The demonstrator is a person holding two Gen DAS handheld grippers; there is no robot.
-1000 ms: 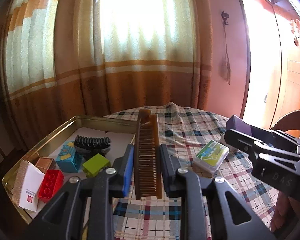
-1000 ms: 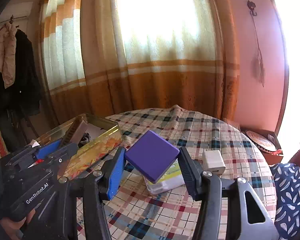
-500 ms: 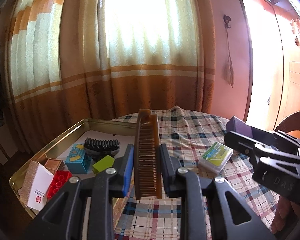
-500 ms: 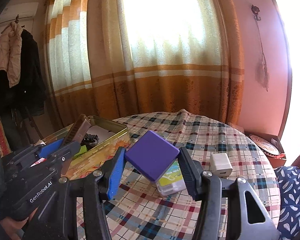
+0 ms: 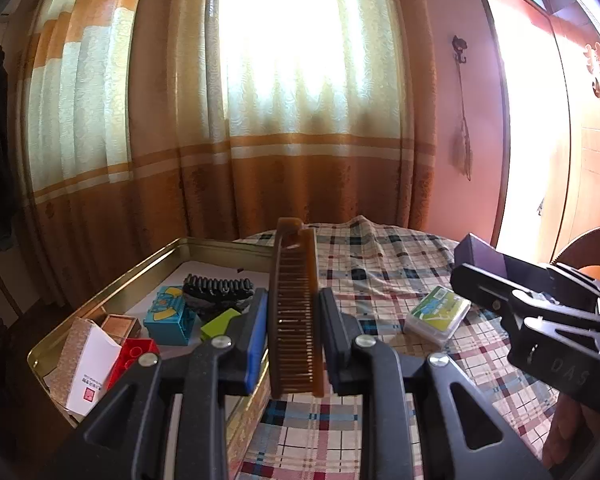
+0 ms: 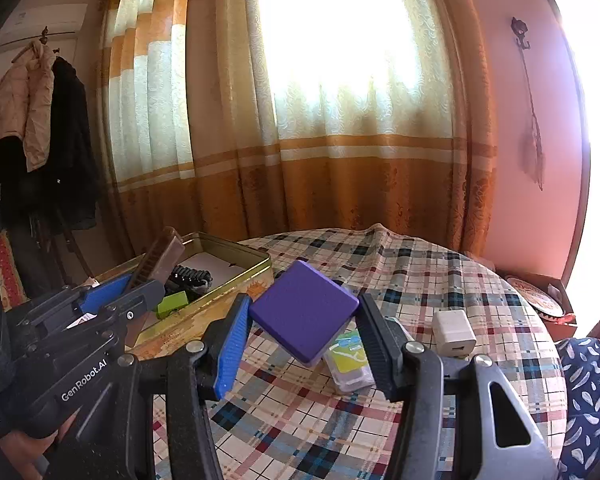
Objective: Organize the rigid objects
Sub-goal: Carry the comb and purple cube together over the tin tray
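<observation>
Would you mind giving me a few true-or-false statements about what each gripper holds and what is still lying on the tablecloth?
1. The left gripper is shut on the brown comb. True.
2. The right gripper holds a red brick. False: it grips the purple square block.
3. The white charger lies in the gold tin. False: it rests on the plaid tablecloth.
4. A black hair claw lies in the tin. True.

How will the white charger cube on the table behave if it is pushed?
The white charger cube is blocky and sits flat, so it probably slides, not rolls. The checked tablecloth may drag on it. It looks rigid and likely light.
</observation>
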